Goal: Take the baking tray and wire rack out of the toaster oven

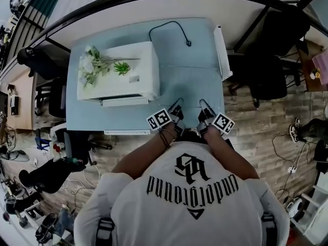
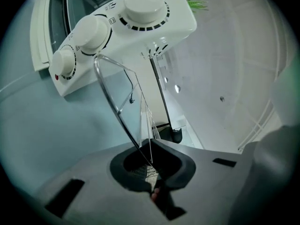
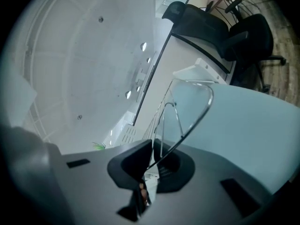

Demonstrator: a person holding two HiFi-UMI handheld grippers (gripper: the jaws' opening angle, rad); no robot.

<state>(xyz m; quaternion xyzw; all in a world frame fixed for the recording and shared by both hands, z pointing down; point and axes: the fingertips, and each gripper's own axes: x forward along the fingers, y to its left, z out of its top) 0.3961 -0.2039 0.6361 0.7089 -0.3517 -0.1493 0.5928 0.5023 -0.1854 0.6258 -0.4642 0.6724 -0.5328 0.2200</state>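
over table [image 1: 189, 81] — l gripper [image 2: 152, 172], r gripper [image 3: 152, 168] clamp rack [image 2: 116, 110].

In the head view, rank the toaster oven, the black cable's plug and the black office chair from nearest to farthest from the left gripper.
1. Toaster oven, just left of the left gripper.
2. Cable's plug, at the table's far side.
3. Office chair, beyond the table, right.

My right gripper [image 3: 152, 165] has its jaws closed on the thin edge wire of the wire rack [image 3: 199, 114]. The rack stretches straight ahead of the jaws, its rounded corner farthest out. Beyond it lie a pale blue tabletop [image 3: 253, 125] and, farther off, black office chairs [image 3: 248, 39].
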